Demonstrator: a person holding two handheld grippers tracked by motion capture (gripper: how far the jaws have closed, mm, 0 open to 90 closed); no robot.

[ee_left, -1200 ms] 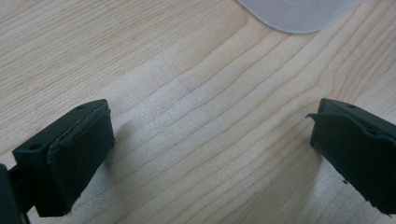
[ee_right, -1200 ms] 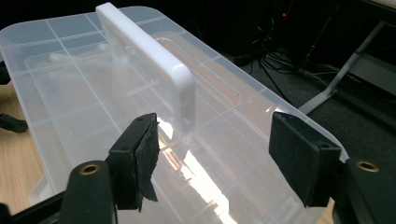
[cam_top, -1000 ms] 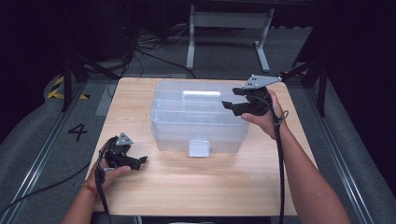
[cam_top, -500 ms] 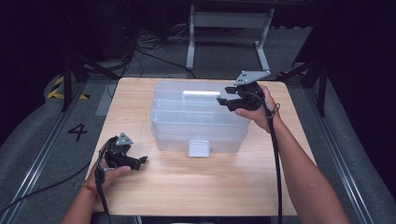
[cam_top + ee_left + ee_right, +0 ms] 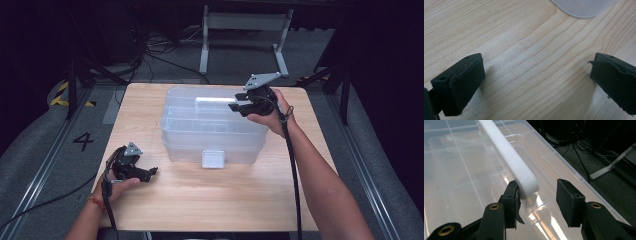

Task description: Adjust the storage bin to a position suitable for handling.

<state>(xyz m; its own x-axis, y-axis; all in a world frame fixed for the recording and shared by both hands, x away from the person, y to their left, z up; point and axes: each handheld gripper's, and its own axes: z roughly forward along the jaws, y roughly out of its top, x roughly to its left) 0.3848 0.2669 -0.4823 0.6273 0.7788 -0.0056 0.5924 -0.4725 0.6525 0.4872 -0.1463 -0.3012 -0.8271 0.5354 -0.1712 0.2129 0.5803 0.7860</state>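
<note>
Wooden table (image 5: 210, 200) carries a clear plastic organiser box (image 5: 212, 127) at its middle. Right gripper (image 5: 239, 103) sits at the white handle (image 5: 509, 155) on the far lid, jaws just closing around its end, one pad touching. Left gripper (image 5: 152, 171) rests near-left, jaws spread, holding nothing.

From the high view I find the storage box (image 5: 212, 127) at the centre of the table (image 5: 210, 200), its latch (image 5: 213, 158) on the near wall and its handle (image 5: 215, 100) along the far edge of the lid. My right gripper (image 5: 239, 103) sits at the handle's right end, upper right of centre. My left gripper (image 5: 150, 172) rests on the table, lower left, apart from the box. A stand (image 5: 245, 30) lies beyond the table, at top centre.
</note>
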